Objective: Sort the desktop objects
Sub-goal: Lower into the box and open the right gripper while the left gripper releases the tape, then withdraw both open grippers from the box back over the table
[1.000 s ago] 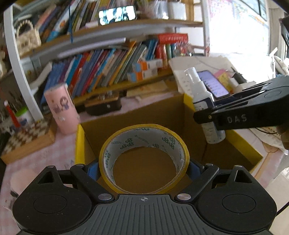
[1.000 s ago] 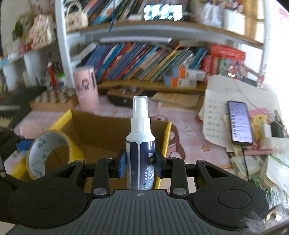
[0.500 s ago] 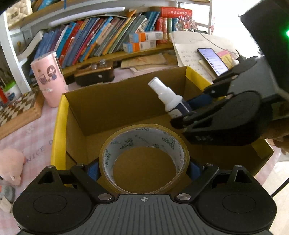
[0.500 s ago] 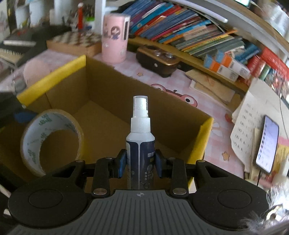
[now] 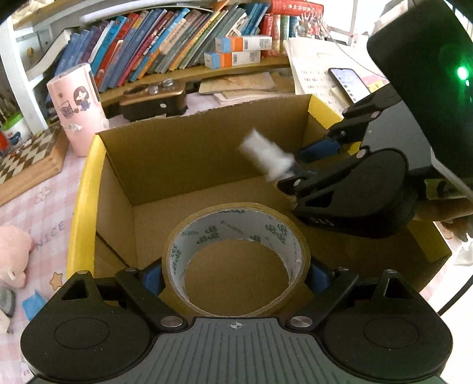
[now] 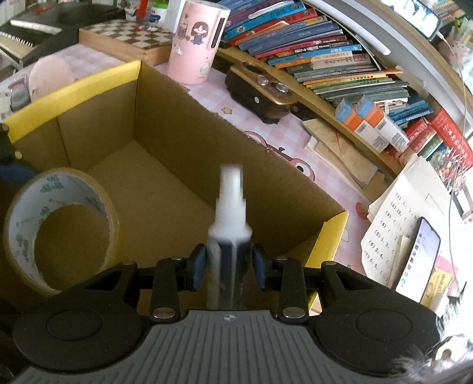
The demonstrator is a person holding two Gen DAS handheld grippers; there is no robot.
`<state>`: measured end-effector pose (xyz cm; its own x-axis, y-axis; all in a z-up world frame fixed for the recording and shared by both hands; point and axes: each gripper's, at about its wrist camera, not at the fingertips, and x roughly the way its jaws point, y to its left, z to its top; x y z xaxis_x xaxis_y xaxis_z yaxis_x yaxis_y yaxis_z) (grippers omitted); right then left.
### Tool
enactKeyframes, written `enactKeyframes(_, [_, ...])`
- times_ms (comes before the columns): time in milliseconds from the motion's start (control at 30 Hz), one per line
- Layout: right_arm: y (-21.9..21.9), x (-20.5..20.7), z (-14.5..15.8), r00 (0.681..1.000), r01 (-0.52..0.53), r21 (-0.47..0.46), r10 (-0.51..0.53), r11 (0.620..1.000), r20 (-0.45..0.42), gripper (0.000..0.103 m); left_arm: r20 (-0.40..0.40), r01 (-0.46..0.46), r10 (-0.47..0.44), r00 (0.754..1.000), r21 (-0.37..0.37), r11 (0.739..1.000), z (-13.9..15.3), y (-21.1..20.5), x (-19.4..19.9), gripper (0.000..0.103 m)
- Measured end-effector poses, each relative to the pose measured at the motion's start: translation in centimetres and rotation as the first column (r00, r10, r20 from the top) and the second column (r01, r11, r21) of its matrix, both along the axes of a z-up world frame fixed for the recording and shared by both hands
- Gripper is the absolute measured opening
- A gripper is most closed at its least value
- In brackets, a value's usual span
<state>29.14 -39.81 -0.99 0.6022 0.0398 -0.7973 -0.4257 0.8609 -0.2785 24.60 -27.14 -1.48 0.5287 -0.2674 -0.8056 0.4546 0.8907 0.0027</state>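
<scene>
Bookshelves crowd behind the table's cardboard box (image 5: pixel 88 189). Left gripper (image 5: pixel 236 274) jaws clamp a light, stiff tape roll (image 5: pixel 236 260) across its rim; right gripper (image 6: pixel 229 263) jaws look slightly apart around the blurred spray bottle (image 6: pixel 230 218) (slick plastic, probably slipping), both over the box.

Spray bottle (image 6: pixel 230 224) motion-blurred, label unreadable; lower body hidden behind right gripper (image 6: pixel 229 264) housing.

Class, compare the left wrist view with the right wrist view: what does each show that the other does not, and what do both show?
Only the left wrist view shows the right tongs from outside, with a green light behind them. Only the right wrist view shows a black keyboard at top left. Both show the tape roll, blurred spray bottle, cardboard box, pink canister and phone.
</scene>
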Motion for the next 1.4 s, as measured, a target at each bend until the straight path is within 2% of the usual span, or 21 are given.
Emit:
enactKeyframes(133, [-0.2,-0.2,0.5,1.000,0.028,0.048,-0.028,0.998,0.008,0.038,0.037,-0.006,0.006,0.999,-0.001,1.000,0.5,0.2,-0.7,0.094])
enactKeyframes(233, [-0.7,-0.7,1.4,0.997,0.066,0.129,-0.069,0.990,0.023,0.039,0.124,-0.006,0.006,0.992,-0.001,1.000,1.4,0.5,-1.8,0.099])
enactKeyframes(333, [-1.1,-1.6,2.9,0.992,0.097,0.190,-0.111,0.977,0.066,0.039,0.184,-0.007,0.010,0.983,-0.016,1.000,2.5,1.1,-2.5,0.099])
enactKeyframes(467, [-1.3,-3.4,4.9,0.978,0.104,0.242,-0.144,0.965,0.152,0.040,0.227,-0.051,0.063,0.972,-0.060,0.997,3.7,2.5,-3.3,0.099])
enactKeyframes(633, [-1.8,-6.3,6.7,0.950,0.137,0.303,-0.212,0.943,0.231,0.042,0.286,-0.104,0.136,0.948,-0.122,0.987,5.2,4.8,-4.8,0.099])
enactKeyframes(800, [-2.2,-9.5,7.7,0.911,0.183,0.378,-0.301,0.908,0.281,0.060,0.341,-0.148,0.194,0.920,-0.156,0.977,6.2,6.8,-6.5,0.099])
enactKeyframes(1033, [-2.2,-13.5,7.8,0.854,0.259,0.455,-0.423,0.852,0.304,0.061,0.417,-0.142,0.192,0.888,-0.148,0.979,6.7,8.6,-9.0,0.099])
enactKeyframes(1233, [-1.0,-17.0,7.0,0.812,0.315,0.489,-0.498,0.813,0.304,0.061,0.434,-0.136,0.188,0.881,-0.148,0.980,6.7,10.3,-10.6,0.100])
enactKeyframes(1400, [0.4,-19.1,6.2,0.797,0.360,0.486,-0.533,0.797,0.283,0.061,0.418,-0.143,0.195,0.887,-0.154,0.978,6.2,12.2,-11.7,0.100])
